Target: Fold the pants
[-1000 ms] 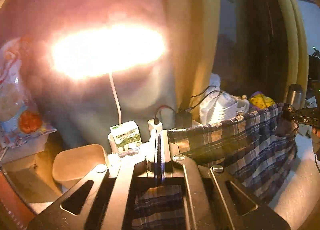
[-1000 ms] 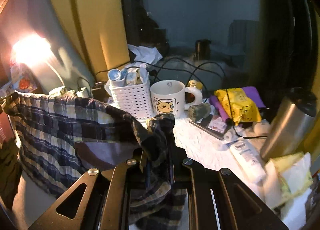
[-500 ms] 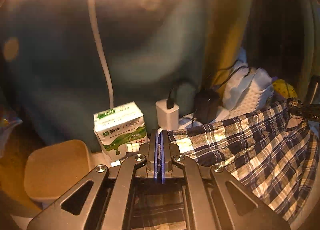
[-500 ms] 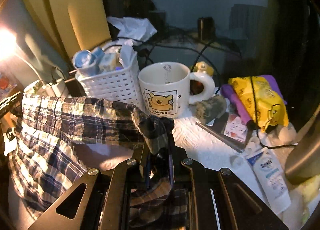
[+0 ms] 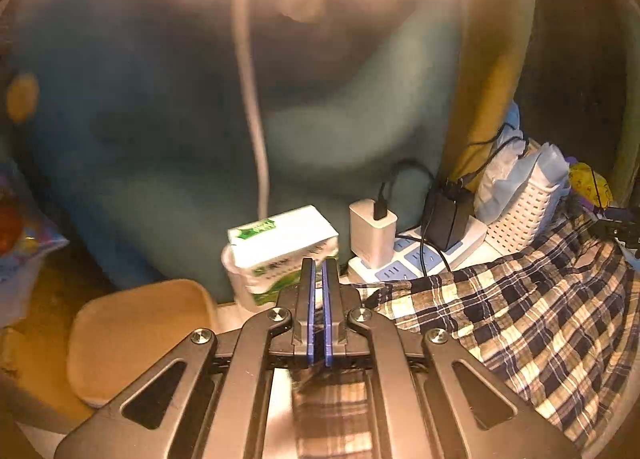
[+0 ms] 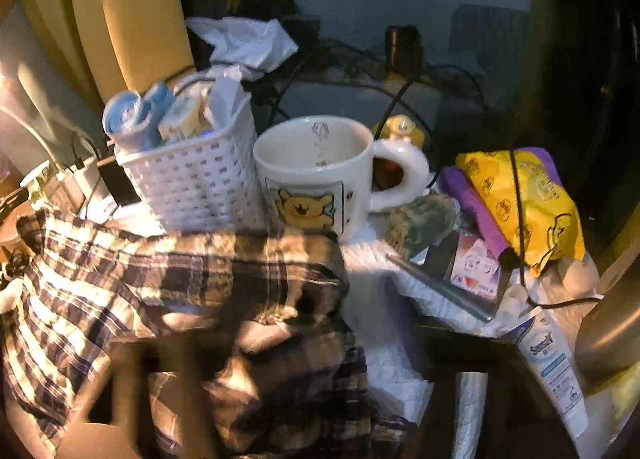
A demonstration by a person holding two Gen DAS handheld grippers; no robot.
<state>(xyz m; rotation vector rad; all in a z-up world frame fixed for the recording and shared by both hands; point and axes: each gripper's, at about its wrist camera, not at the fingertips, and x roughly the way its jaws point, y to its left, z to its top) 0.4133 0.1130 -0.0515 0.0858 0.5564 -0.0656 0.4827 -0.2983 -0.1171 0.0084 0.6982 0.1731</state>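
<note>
While the left gripper (image 5: 319, 291) stays out of the story except as an anchor, its blue pads are clenched on one corner of the plaid pants (image 5: 520, 319), which stretch away to its right along the back of the cluttered table, in front of the power strip (image 5: 420, 259). At the far end the right gripper (image 6: 280, 371) is blurred, its jaws opening, with bunched plaid cloth lying loose between them, just in front of the bear mug (image 6: 316, 175) and white basket (image 6: 192, 179)
</note>
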